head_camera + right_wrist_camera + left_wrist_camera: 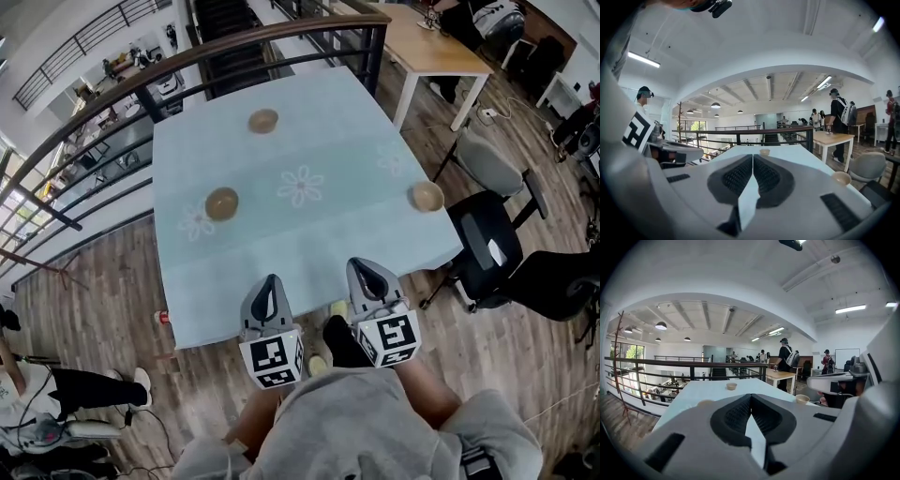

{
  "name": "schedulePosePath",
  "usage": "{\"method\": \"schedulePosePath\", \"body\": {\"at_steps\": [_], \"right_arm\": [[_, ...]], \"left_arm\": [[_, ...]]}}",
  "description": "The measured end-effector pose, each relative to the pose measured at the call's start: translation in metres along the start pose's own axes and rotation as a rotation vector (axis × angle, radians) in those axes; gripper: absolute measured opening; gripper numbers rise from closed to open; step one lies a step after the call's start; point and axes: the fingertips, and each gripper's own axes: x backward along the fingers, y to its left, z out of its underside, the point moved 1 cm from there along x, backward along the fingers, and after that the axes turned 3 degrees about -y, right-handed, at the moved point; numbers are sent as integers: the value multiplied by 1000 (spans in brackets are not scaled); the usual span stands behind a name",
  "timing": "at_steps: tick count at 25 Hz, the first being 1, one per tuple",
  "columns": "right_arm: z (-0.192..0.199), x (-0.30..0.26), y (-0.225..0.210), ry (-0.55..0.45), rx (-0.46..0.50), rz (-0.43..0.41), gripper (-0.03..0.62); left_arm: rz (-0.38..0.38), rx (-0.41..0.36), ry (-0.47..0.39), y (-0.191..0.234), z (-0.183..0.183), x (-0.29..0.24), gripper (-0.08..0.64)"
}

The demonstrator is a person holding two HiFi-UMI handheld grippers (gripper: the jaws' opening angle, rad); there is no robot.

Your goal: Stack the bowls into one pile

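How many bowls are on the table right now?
3. The far tan bowl sits toward the table's back edge; the left tan bowl lies centre-left; the right tan bowl is by the right edge of the light blue tablecloth. None looks hidden.

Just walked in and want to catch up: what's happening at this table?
A person holds the left gripper and the right gripper by the near edge of the table, both shut and empty. Three bowls sit apart on it: the far bowl, the left bowl and the right bowl. Nothing is stacked yet.
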Motion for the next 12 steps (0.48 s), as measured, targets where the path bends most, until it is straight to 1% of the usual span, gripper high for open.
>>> {"method": "schedulePosePath", "body": {"at_steps": [5,8,12], "right_arm": [[0,-23,-26,29,10,22,28],[0,-29,-39,52,1,37,28],[-14,-53,-66,32,17,55,28]], "left_arm": [[6,3,24,1,-2,-39,17],[23,10,37,-1,-8,-51,17],[36,-8,18,-1,-27,-84,17]]}}
